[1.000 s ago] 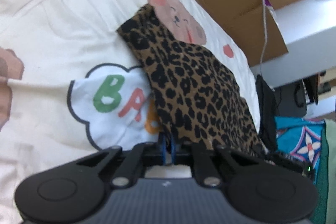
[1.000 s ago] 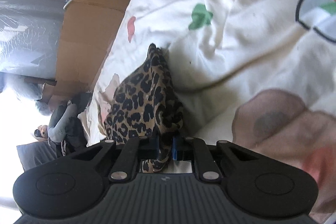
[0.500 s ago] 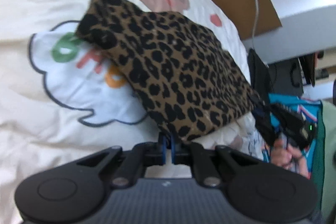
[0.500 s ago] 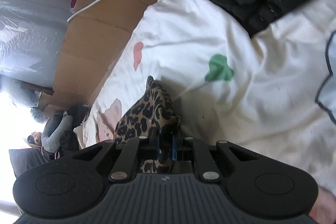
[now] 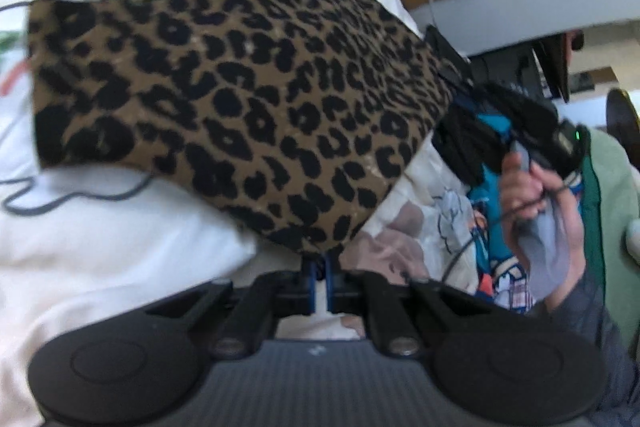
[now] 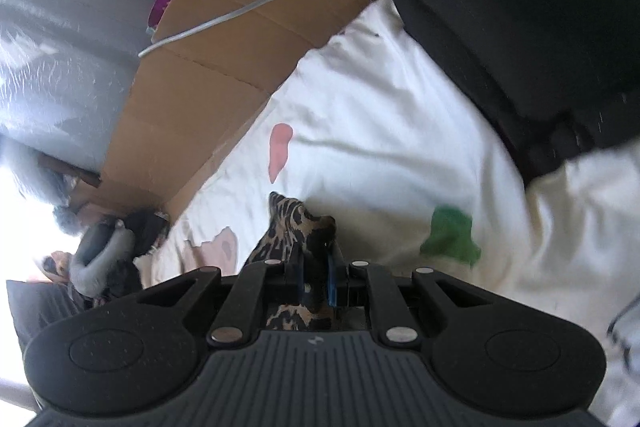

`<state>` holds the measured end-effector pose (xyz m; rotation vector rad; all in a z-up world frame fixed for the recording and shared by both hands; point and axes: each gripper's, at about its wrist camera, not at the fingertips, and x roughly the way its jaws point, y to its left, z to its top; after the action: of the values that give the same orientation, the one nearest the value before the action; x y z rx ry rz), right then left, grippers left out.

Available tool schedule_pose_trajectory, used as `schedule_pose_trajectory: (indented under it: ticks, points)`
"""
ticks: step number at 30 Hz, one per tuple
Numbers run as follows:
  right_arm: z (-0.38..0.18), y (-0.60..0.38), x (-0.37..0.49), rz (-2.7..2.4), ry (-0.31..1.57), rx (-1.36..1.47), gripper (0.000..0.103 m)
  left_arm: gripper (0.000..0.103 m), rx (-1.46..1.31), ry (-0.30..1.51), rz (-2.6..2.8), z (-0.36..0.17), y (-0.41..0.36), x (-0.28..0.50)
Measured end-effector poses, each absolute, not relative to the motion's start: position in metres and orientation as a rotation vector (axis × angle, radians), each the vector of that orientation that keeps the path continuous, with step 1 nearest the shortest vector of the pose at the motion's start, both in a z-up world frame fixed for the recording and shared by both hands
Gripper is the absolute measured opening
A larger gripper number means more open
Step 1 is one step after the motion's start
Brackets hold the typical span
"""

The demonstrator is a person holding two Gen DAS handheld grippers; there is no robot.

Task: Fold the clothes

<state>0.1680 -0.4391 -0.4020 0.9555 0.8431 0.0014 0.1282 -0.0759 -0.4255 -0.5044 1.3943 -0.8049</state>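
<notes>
We hold the leopard-print garment (image 5: 240, 99) lifted over the cream printed bedspread (image 5: 100, 247), stretched between our two tools. The left gripper (image 5: 319, 269) is clamped on the near corner of the cloth, jaws almost together, only a thin edge between the blue pads. The right gripper (image 6: 316, 283) is clamped on a thicker bunch of the same print, the fabric bulging up above the pads. In the left view we see the person's right hand (image 5: 536, 195) carrying that tool at the far end of the panel.

Handling, as we judge it: light, soft, probably a thin knit. It sags between the grips and keeps no shape of its own. Not fragile; likely not slippery against the pads, though a thin edge could creep out under tension. Corners and hems are the places to take hold. The right grip looks bunched, so that end may lie creased when we set it down.
</notes>
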Motion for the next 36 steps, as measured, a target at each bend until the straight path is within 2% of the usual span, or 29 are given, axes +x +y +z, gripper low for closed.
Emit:
schedule_pose_trajectory:
  ticks: [8,11,13,17,22,24,29,36]
  points:
    - [-0.409,-0.455,0.182,-0.007,0.886,0.872,0.011,0.004,-0.446,1.439,-0.883,-0.433,-0.098,0.115]
    - [-0.413,-0.457,0.178,-0.057,0.920,0.809,0.024,0.005,-0.417,1.457,-0.878,-0.431,-0.093,0.115]
    - [-0.413,-0.461,0.172,-0.074,0.908,0.800,0.042,0.005,-0.410,1.473,-0.860,-0.429,-0.085,0.119]
    - [-0.415,-0.467,0.156,-0.065,0.890,0.865,0.047,0.006,-0.387,1.514,-0.818,-0.424,-0.072,0.128]
    - [-0.421,-0.459,0.133,-0.046,0.910,0.906,0.047,0.017,-0.368,1.534,-0.788,-0.408,-0.067,0.150]
    - [-0.424,-0.455,0.125,-0.042,0.923,0.917,0.047,0.032,-0.337,1.514,-0.797,-0.399,-0.068,0.161]
    - [-0.422,-0.444,0.110,-0.047,0.941,0.923,0.047,0.038,-0.225,1.458,-0.807,-0.373,-0.084,0.187]
    - [-0.413,-0.425,0.095,-0.061,0.948,0.934,0.050,0.057,-0.098,1.386,-0.788,-0.349,-0.110,0.232]
